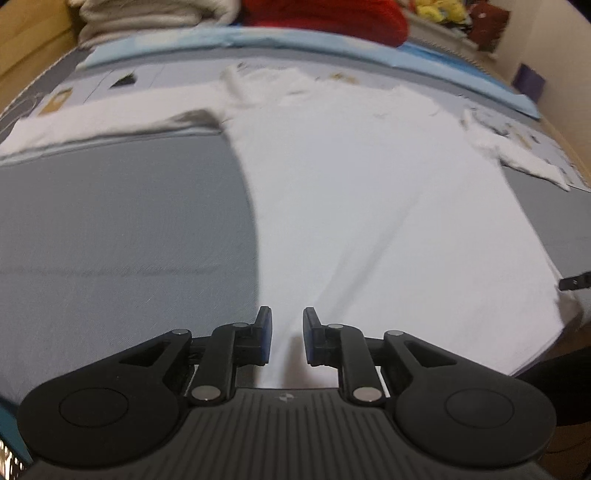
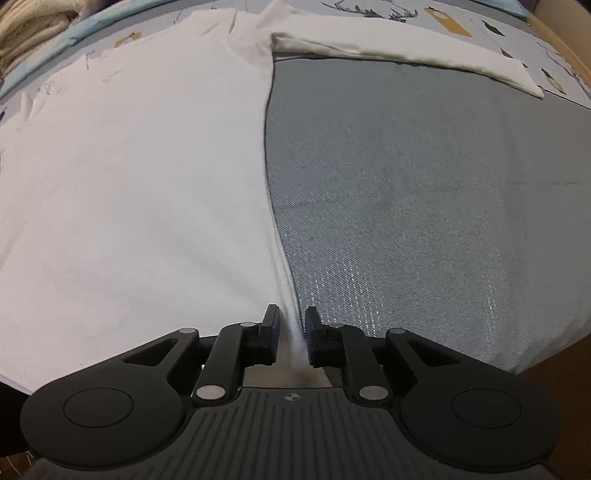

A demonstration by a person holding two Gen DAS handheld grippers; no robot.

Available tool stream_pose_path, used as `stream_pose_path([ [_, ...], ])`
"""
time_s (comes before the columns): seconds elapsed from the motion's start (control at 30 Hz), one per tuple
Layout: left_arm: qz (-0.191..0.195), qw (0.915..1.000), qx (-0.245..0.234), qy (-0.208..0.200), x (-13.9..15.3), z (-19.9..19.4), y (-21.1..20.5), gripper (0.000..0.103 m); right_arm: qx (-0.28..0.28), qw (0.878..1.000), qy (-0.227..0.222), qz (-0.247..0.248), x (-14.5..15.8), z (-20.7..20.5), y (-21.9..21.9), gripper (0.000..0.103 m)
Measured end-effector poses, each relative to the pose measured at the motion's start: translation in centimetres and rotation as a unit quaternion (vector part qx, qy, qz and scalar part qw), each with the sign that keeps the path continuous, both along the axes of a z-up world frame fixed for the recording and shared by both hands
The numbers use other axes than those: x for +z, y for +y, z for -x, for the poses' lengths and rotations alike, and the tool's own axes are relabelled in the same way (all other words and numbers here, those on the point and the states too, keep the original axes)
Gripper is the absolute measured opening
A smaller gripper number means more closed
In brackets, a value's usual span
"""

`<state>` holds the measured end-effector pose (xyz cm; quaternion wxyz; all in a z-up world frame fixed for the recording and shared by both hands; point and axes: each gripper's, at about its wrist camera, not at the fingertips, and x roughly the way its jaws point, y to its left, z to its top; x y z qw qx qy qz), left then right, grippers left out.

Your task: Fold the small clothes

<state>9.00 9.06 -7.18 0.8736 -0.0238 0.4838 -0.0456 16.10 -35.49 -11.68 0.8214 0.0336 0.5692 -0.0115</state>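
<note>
A white long-sleeved shirt [image 1: 369, 192] lies spread flat on a grey mat [image 1: 110, 221]. My left gripper [image 1: 287, 332] stands slightly open over the shirt's near hem at its left corner, and white cloth shows in the gap without being pinched. In the right wrist view the shirt [image 2: 140, 177] fills the left half, with one sleeve [image 2: 406, 51] stretched out to the right at the top. My right gripper [image 2: 292, 332] is slightly open at the shirt's right side edge. A raised ridge of cloth lies between its pads, close to the right one. One finger of the right gripper [image 1: 576, 283] shows at the left view's right edge.
The grey mat [image 2: 424, 184] lies on a patterned sheet [image 2: 461, 26]. Behind it are a light blue cloth band [image 1: 258, 40], a pile of beige folded fabric [image 1: 147, 18], a red bundle [image 1: 325, 18] and soft toys [image 1: 443, 11]. The mat's rounded edge drops off at right [image 2: 546, 343].
</note>
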Motion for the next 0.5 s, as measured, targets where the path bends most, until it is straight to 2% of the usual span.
stream_pose_path([
  [0.17,0.014,0.9992,-0.038,0.001,-0.5,-0.3,-1.6,0.019,-0.001,1.0,-0.013,-0.013,0.4,0.4,-0.5,0.025],
  [0.23,0.006,0.9982,-0.05,0.033,-1.6,-0.5,-2.1,0.021,0.002,1.0,-0.014,-0.015,0.5,0.5,-0.5,0.027],
  [0.3,-0.042,0.9937,-0.052,0.09,-3.5,-0.8,-2.2,0.021,0.009,1.0,0.0,-0.005,-0.3,0.2,-0.6,0.035],
  [0.37,-0.055,0.9927,-0.056,0.092,-3.7,-0.6,-2.2,0.021,0.021,0.999,0.026,0.023,-1.0,1.1,-0.3,0.036],
  [0.5,-0.048,0.9952,-0.053,0.068,-2.9,-0.6,-2.2,0.022,0.02,0.999,0.014,0.038,-0.4,1.2,-0.4,0.038],
])
